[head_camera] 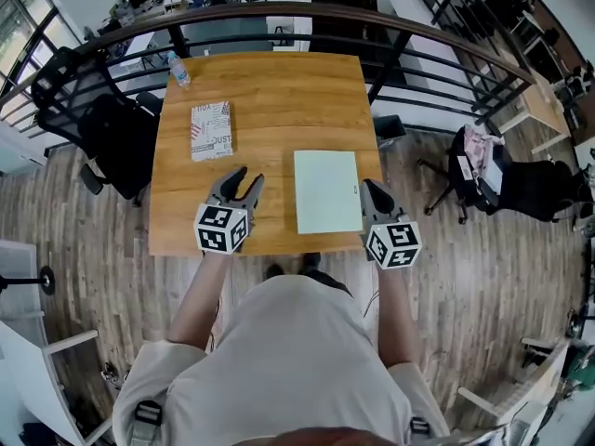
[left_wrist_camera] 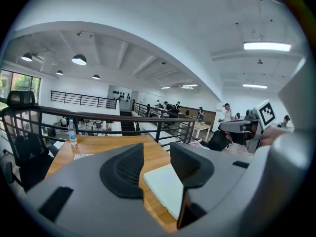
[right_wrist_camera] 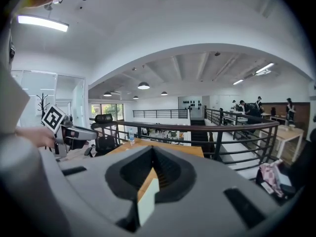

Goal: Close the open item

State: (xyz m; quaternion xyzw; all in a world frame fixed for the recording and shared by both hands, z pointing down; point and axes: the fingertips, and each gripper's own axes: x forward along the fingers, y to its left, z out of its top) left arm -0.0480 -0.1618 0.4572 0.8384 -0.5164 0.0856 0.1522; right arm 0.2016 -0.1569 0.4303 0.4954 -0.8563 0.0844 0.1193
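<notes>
The pale green slab (head_camera: 326,191), perhaps a thin laptop, lies flat and seemingly already shut on the near right of the wooden surface (head_camera: 270,91). It looks stiff, light and smooth, best taken by its near edge. Just left of it the left hand-held gripper (head_camera: 251,177) is spread and empty; the right hand-held gripper (head_camera: 372,190) is pressed together on nothing

I see a square wooden table (head_camera: 270,91) with three things on it. A pale green notebook (head_camera: 326,191) lies flat and shut near the front edge, right of centre. A patterned booklet (head_camera: 211,131) lies flat toward the left side, well apart from it. A water bottle (head_camera: 178,70) stands upright at the far left corner.
</notes>
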